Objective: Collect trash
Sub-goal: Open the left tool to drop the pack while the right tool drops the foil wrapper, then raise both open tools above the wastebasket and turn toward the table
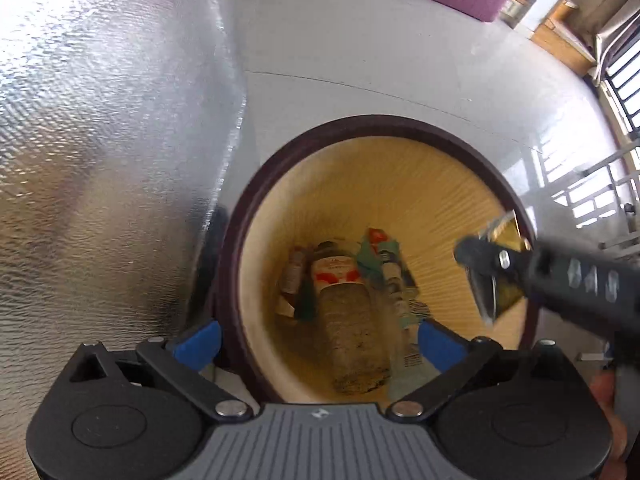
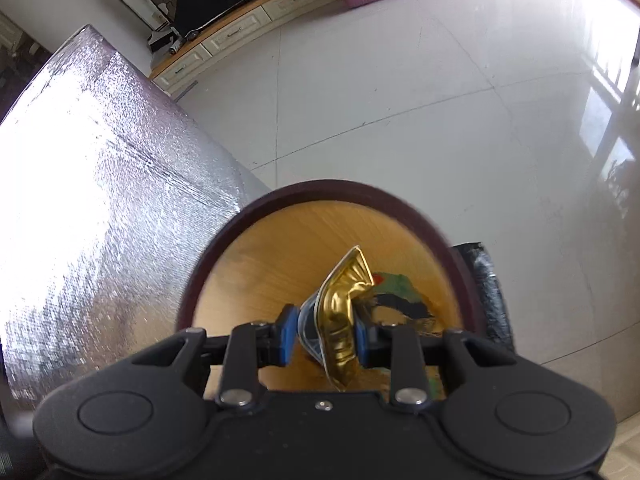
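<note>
We counted one round waste bin (image 1: 384, 184) with a dark rim and a ribbed yellow inner wall, standing on the pale tiled floor (image 2: 420, 92) just beside a foil-covered block (image 2: 100, 184). At its bottom lay one large bottle (image 1: 348, 312) with a red-and-white label, among several smaller bottles and wrappers too blurred for us to count. Our left gripper (image 1: 318, 342) hovered over the near rim, its two blue pads spread wide and grasping nothing. Our right gripper (image 2: 325, 336) was clenched on one crumpled gold foil wrapper (image 2: 344, 312), both blue pads pressing its sides, and held it above the bin's mouth, near the right-hand rim in the left wrist view.
</note>
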Demonstrator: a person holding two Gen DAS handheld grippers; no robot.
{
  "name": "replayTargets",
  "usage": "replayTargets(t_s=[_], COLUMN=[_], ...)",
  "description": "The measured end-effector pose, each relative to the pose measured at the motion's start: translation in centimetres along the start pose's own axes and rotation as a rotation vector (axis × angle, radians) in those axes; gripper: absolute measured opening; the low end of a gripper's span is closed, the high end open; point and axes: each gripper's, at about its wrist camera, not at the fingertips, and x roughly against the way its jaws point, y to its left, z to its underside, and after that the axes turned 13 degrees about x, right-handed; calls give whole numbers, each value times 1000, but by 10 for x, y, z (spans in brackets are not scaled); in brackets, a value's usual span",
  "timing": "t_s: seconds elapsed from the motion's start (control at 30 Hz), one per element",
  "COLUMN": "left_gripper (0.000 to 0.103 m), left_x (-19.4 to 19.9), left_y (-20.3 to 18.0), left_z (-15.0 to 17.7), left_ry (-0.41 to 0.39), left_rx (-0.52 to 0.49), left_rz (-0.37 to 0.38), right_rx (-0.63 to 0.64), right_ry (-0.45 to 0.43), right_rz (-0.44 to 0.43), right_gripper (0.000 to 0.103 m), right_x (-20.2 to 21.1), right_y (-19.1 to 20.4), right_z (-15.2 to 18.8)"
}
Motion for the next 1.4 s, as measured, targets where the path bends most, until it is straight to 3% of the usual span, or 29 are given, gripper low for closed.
replayTargets(t_s=[0.07, 0.1, 0.13, 0.17, 0.2, 0.43, 0.6, 0.9, 1.4], left_gripper=[103, 103, 103, 103, 103, 103, 103, 103, 103], left_x=[-1, -1, -1, -2, -2, -2, -1, 6, 51], left_y=[3, 3, 3, 1, 1, -4, -10, -12, 17], left_z=[-2, -2, -2, -2, -1, 3, 8, 12, 18], left_ry=[13, 17, 18, 18, 19, 38, 37, 9, -48], left_rx=[7, 8, 3, -5, -15, -48, -80, -151, -142], left_rz=[2, 3, 3, 5, 8, 33, 44, 65, 85], right_rx=[-10, -12, -16, -20, -20, -8, 28, 87, 122], right_ry=[-8, -14, -18, -22, -31, -1, 10, 1, -6], right_rz=[-18, -11, 4, 21, 31, 71, 82, 115, 161], right_gripper=[32, 37, 44, 59, 67, 80, 99, 103, 103], right_x=[-6, -9, -10, -10, -8, -2, 10, 31, 77], right_y=[4, 6, 6, 7, 6, -5, -8, -6, 5], right_z=[-6, -9, -11, -12, -10, 2, 12, 11, 24])
